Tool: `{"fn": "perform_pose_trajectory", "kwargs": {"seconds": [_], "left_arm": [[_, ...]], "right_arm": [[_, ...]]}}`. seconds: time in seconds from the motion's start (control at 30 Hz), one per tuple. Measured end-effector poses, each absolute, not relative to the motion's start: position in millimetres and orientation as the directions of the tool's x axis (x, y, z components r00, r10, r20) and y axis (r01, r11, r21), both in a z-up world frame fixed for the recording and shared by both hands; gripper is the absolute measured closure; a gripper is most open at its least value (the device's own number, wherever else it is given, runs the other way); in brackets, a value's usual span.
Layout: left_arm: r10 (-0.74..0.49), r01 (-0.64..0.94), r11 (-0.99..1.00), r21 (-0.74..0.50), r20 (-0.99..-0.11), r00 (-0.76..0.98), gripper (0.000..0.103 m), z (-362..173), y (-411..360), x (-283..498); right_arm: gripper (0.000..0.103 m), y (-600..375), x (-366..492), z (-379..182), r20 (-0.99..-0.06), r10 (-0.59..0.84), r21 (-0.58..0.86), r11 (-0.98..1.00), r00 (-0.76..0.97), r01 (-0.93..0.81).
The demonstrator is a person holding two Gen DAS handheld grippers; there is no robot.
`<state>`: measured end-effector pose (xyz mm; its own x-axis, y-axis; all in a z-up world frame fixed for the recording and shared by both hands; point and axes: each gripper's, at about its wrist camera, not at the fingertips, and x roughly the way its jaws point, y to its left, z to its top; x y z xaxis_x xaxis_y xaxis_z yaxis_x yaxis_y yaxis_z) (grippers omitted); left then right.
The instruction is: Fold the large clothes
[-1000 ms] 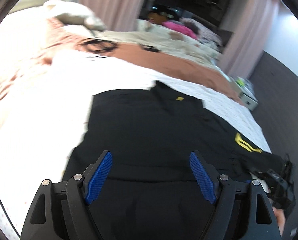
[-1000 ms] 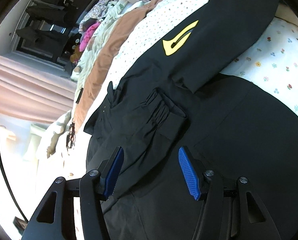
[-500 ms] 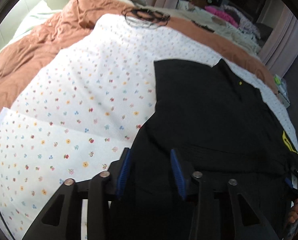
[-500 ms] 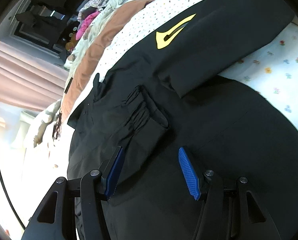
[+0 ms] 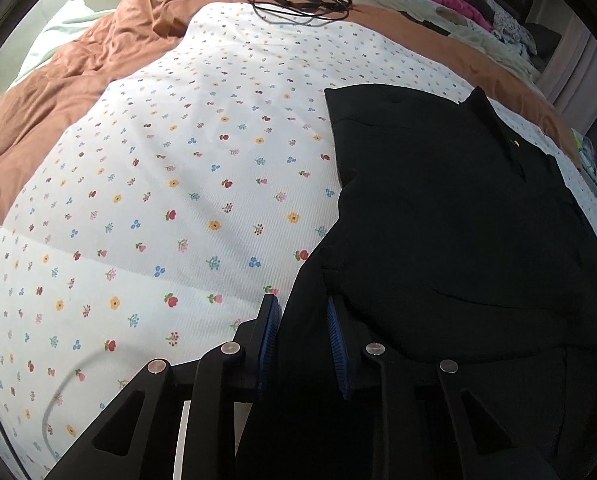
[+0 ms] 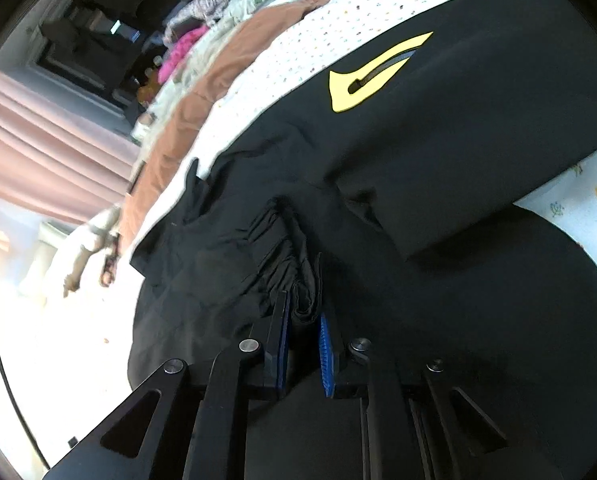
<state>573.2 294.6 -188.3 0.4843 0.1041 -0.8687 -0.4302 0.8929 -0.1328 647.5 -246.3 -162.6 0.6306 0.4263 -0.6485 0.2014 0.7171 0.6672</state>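
Note:
A large black jacket (image 5: 450, 208) with a yellow logo (image 6: 372, 80) lies spread on a bed with a white flowered sheet (image 5: 170, 184). My left gripper (image 5: 300, 316) is closed down on the jacket's left edge near the hem, with black cloth between the blue pads. My right gripper (image 6: 302, 312) is shut on the gathered cuff (image 6: 282, 248) of a sleeve that lies folded across the jacket's body. The other sleeve, the one with the yellow logo, lies folded over at the upper right of the right wrist view.
A brown quilt (image 5: 78, 68) lies bunched at the far side of the bed, with a coil of black cable (image 5: 298, 2) on it. More clothes (image 5: 466, 4) are piled far back. Pink curtains (image 6: 38, 136) hang at the left in the right wrist view.
Both grippers went from wide open to closed on the jacket. The left one swung to the jacket's left edge. The right one moved forward onto the gathered cuff.

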Motion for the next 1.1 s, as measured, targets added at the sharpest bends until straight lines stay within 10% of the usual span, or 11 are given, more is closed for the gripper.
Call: {"fn": "perform_pose_trajectory", "kwargs": {"seconds": [0.67,0.8,0.9,1.0,1.1], "left_arm": [[0.113,-0.446,0.884,-0.14,-0.861,0.496,0.08,-189,294,577],[0.133,-0.438,0.893,-0.105,-0.867,0.48,0.08,-186,290,581],[0.093,-0.454,0.875,-0.166,-0.864,0.496,0.066,-180,293,578],[0.07,-0.45,0.864,-0.228,-0.828,0.556,0.028,-164,292,570],[0.099,-0.434,0.873,-0.222,-0.792,0.603,0.023,-142,284,563]], "right_arm": [[0.092,-265,669,-146,-0.613,0.355,0.637,0.751,0.706,0.175],[0.074,-262,672,-143,-0.668,0.324,0.588,0.782,0.67,0.208],[0.039,-275,661,-132,-0.632,0.337,0.614,0.768,0.698,0.185],[0.034,-289,640,-113,-0.61,0.269,0.595,0.777,0.745,0.206],[0.034,-302,625,-102,-0.599,0.246,0.593,0.775,0.762,0.217]]}}
